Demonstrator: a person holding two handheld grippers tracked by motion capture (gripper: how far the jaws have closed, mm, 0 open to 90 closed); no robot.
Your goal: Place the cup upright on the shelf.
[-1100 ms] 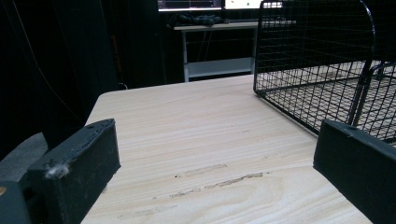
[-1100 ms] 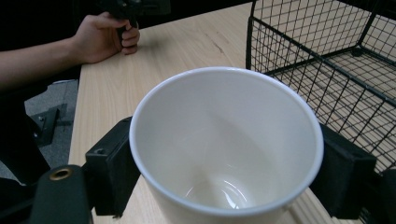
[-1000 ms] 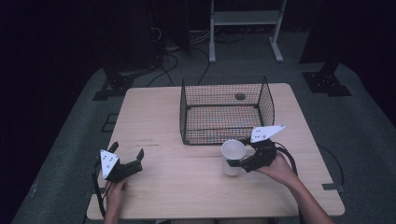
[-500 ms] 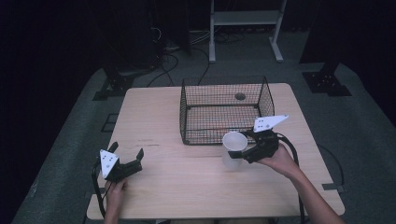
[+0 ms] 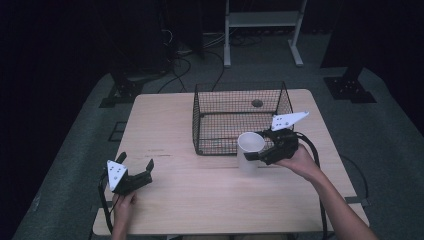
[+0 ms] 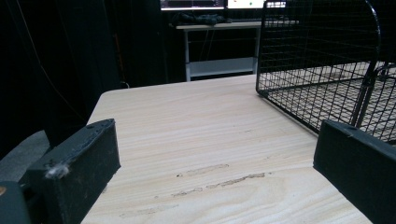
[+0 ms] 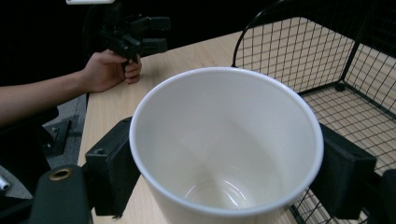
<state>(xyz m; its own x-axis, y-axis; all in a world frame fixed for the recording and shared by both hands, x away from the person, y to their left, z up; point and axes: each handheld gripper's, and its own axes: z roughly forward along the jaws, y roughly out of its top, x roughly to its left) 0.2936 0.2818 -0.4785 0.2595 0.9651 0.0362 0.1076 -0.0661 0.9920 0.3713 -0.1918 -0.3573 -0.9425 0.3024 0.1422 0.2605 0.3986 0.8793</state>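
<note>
A white cup (image 5: 250, 149) (image 7: 224, 154), empty inside, hangs upright just above the table at the front wall of the black wire basket (image 5: 220, 131). My right gripper (image 5: 256, 157) (image 7: 229, 175) is shut on it, one jaw pressing each side of the cup's wall. At the front left of the table my left gripper (image 5: 136, 161) (image 6: 215, 177) rests low with its jaws wide open and nothing between them. The right gripper view also shows the left gripper (image 7: 140, 32) far off, held by a hand (image 7: 109, 70).
The wire basket (image 6: 317, 60) (image 7: 327, 56) stands at the back middle of the wooden table (image 5: 200, 200) and holds no objects. A small round hole (image 5: 257, 103) marks the tabletop under it. A white shelf frame (image 5: 262, 20) and cables lie on the floor beyond.
My right gripper has lifted the cup off the table and carried it a little toward the basket's front wall. The left gripper has stayed put.
</note>
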